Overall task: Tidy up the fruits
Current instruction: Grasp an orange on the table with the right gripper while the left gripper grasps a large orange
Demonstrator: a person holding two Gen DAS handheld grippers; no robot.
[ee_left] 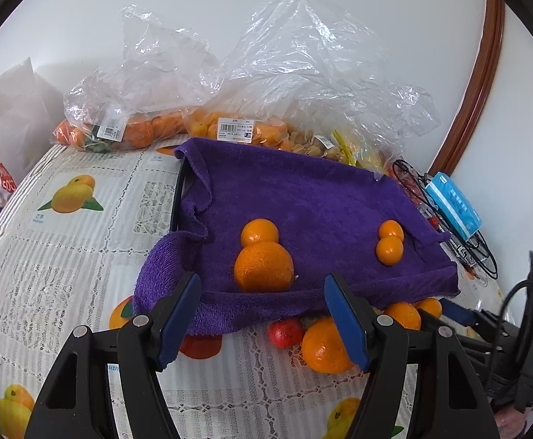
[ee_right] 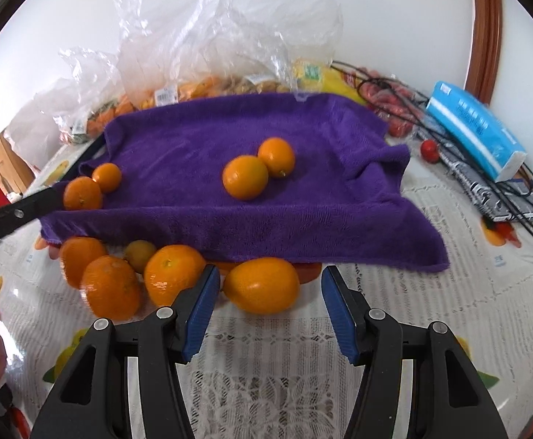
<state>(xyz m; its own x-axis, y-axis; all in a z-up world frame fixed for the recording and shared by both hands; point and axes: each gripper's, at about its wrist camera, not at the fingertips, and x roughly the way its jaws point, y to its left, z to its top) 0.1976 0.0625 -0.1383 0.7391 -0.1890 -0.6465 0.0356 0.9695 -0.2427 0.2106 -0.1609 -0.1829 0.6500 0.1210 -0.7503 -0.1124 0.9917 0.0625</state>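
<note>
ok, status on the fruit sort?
Left gripper open, empty, at the purple towel edge. Right gripper open, lined up on an orange, pads not touching. Four oranges on towel; loose ones crowd the target's left.

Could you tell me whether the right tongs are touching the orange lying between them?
Apart. The right wrist view shows the right tongs open, with bare tablecloth visible between each blue pad and the orange.
</note>
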